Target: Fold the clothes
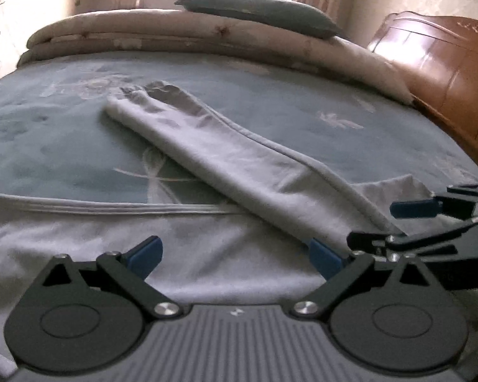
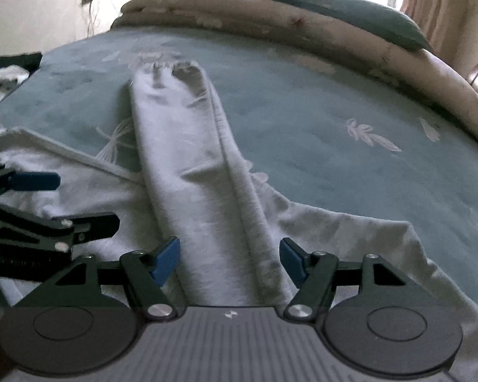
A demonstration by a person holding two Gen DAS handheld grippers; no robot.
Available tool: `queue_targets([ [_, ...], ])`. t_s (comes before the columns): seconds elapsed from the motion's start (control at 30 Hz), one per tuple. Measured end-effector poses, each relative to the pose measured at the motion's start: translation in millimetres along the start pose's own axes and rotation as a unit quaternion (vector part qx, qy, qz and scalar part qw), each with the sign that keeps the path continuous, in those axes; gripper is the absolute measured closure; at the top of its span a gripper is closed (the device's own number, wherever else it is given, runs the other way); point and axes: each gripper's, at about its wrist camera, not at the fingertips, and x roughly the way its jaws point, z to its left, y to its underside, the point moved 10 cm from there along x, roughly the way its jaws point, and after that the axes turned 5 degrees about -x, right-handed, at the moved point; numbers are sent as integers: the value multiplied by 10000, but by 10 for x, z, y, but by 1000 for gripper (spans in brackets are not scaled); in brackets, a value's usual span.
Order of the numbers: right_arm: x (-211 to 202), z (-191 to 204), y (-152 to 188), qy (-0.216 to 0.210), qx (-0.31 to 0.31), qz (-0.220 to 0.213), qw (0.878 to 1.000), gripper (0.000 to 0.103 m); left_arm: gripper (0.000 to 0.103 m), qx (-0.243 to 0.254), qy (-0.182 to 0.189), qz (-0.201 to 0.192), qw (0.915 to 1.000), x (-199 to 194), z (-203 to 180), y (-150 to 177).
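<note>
Trousers (image 2: 188,165) mid-fold on the bed (image 2: 334,102), one leg running toward upper centre.
Left gripper (image 1: 235,256) gapes wide and empty; right gripper (image 2: 228,261), still-opening, straddles that leg ungripped; next, probably pinch it.

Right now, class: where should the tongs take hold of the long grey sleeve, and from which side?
Probably at the gathered cuff, the sleeve's free far end on the bed. Come from above, straddling its width; it lies flat, so pinch a raised wrinkle there.
</note>
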Motion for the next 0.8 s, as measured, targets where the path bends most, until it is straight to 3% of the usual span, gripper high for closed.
queue_targets([
  [0.13, -126, -51, -71, 181, -180, -417, 9988, 30, 5, 92, 55, -207, 9997, 8, -57, 53],
  [0.27, -253, -127, -119, 300, -239, -1035, 9939, 22, 5, 254, 274, -373, 9986, -60, -162, 230],
  [0.43, -699, -201, 198, 346, 396, -1308, 9900, 21, 5, 593, 602, -499, 9952, -254, -314, 471],
  [0.5, -966, -227, 386, 447, 729, -1462, 9856, 9, 4, 1034, 664, -548, 9909, -403, -428, 547],
  [0.57, -1157, -242, 570, 475, 1094, -1424, 9826, 5, 4, 1409, 638, -806, 9847, -537, -526, 626],
  [0.6, -1193, -188, 632, 243, 1034, -1309, 9857, 5, 4, 1513, 662, -706, 9837, -534, -572, 682],
  [0.67, -1248, -146, 723, 414, 753, -1186, 9892, 5, 4, 1690, 727, -467, 9818, -519, -659, 797],
  [0.73, -1275, -128, 813, 519, 615, -1101, 9907, 5, 4, 1541, 973, 149, 9831, -444, -709, 948],
  [0.8, -1274, -132, 905, 552, 625, -1054, 9909, 4, 2, 1670, 974, 169, 9810, -498, -739, 1040],
])
